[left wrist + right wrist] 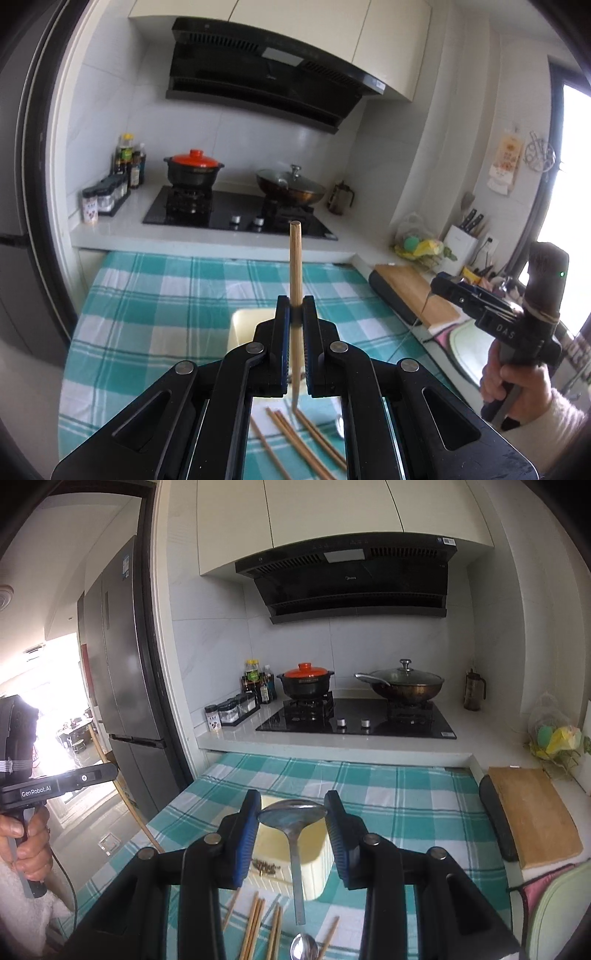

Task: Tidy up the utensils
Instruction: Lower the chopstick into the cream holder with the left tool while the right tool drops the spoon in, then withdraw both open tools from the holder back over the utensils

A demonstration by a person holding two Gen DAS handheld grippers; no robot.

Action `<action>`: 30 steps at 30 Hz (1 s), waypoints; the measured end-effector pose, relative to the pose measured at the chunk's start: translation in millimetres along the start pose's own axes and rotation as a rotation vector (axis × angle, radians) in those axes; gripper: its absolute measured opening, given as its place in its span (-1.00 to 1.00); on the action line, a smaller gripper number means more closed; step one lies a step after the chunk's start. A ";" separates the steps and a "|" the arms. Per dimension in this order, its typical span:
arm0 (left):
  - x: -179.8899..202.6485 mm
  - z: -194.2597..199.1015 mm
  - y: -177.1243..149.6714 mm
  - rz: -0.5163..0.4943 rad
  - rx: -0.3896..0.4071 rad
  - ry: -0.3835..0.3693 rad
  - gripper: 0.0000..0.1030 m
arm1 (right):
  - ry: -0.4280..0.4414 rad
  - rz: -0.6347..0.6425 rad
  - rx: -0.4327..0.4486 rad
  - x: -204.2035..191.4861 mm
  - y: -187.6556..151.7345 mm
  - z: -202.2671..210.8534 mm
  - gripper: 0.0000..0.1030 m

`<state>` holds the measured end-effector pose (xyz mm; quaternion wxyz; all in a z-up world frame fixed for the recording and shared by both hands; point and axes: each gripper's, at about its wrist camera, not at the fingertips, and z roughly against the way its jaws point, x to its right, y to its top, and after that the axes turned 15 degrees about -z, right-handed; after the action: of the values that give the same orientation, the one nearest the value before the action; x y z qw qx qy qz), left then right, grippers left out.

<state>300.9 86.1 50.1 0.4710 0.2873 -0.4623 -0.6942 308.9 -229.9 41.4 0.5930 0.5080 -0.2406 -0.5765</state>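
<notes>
In the left wrist view my left gripper (295, 306) is shut on a single wooden chopstick (294, 258), which stands upright between the pads with its tip hanging below them. In the right wrist view my right gripper (291, 806) is shut on a metal spoon (293, 818). The pads press the sides of its bowl and the handle hangs down. Both grippers hover above a cream utensil box (314, 860) on the teal checked cloth (406, 805). Several loose chopsticks (255, 923) and a second spoon (303, 948) lie on the cloth in front of the box.
Beyond the cloth is a black hob (354, 720) with a red-lidded pot (306, 683) and a lidded wok (404, 686). Spice jars (232, 710) stand to its left. A wooden cutting board (532, 812) lies on the right and a grey fridge (122, 664) stands on the left.
</notes>
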 end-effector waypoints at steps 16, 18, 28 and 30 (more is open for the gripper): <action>-33.2 -178.7 -46.7 0.011 -0.312 0.082 -0.91 | -0.100 -0.175 -0.270 48.4 -32.6 -186.1 -0.30; -34.4 -188.7 -50.6 0.009 -0.327 0.095 -0.91 | -0.125 -0.187 -0.290 54.4 -35.8 -197.4 -0.30; -39.1 -199.0 -53.5 0.006 -0.367 0.208 -0.17 | -0.177 -0.289 -0.288 80.7 -34.9 -209.9 -0.19; -38.8 -170.6 -62.2 0.008 -0.357 0.170 -0.03 | -0.148 -0.316 -0.266 81.7 -34.1 -180.6 -0.19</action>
<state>434.3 66.4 -77.6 0.5548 0.2549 -0.2914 -0.7365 469.2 -240.8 -79.6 0.5378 0.4131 -0.1224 -0.7247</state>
